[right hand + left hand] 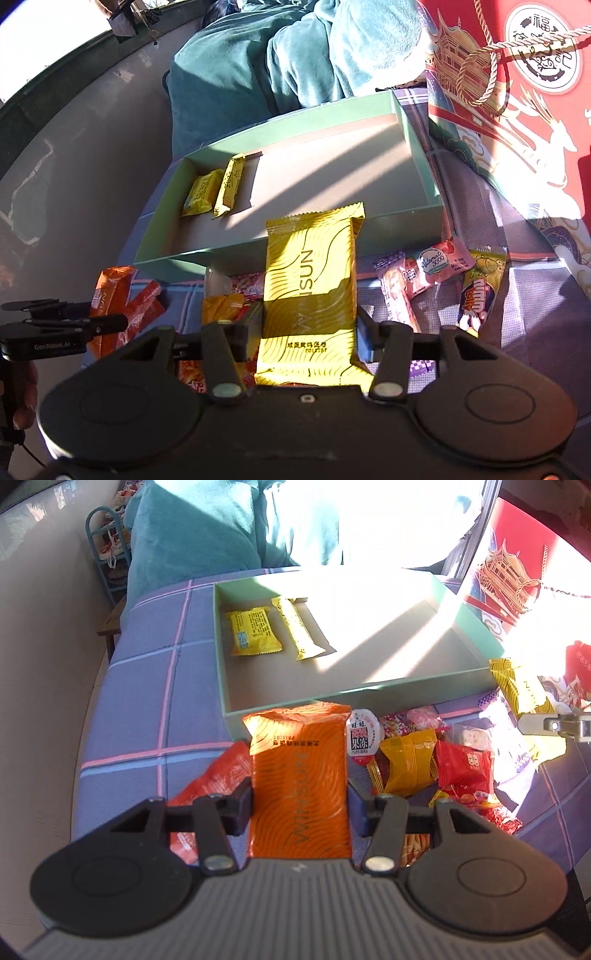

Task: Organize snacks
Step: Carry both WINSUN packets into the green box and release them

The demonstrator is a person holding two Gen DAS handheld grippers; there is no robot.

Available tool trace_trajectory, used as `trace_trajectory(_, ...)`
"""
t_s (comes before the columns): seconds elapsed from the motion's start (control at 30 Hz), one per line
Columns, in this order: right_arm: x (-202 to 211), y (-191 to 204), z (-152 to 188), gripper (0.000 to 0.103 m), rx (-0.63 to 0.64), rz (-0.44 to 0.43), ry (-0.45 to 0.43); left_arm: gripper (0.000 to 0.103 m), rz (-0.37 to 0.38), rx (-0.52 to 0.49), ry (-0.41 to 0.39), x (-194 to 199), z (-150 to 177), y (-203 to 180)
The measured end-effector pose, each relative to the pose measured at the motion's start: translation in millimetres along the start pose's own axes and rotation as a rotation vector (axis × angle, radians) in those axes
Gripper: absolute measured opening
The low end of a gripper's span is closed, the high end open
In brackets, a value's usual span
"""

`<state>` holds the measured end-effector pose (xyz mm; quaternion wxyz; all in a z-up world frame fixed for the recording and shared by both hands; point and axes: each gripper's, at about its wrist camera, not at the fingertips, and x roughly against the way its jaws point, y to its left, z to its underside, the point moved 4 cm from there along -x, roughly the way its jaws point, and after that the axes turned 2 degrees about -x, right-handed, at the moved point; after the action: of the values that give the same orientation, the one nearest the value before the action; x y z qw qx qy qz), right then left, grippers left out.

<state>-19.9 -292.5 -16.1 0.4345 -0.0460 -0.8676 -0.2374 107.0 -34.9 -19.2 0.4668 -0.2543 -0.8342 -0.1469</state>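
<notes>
The left gripper has its fingers closed on an orange packet, a flat foil pack with gold wavy lines, held just short of the near wall of the green box. The right gripper has its fingers clamped on a yellow packet of the same pattern, its top edge over the green box's near wall. Inside the box, at its left end, lie two small yellow bars. Loose snacks are scattered on the checked cloth in front of the box.
</notes>
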Motion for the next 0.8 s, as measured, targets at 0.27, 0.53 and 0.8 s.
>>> trace_trajectory(0.27, -5, -22, -57, 0.049, -0.062, 0.042, -0.069, 0.051, -0.042, 0.012, -0.067, -17, -74, 10)
trace_trajectory(0.53, -48, -41, -111, 0.049, -0.057, 0.092, -0.075, 0.051, -0.077, 0.071, -0.028, -74, -117, 33)
trace_trajectory(0.8, -93, -55, -118, 0.051, -0.053, 0.100, -0.019, 0.054, -0.100, 0.077, 0.032, -116, -115, 43)
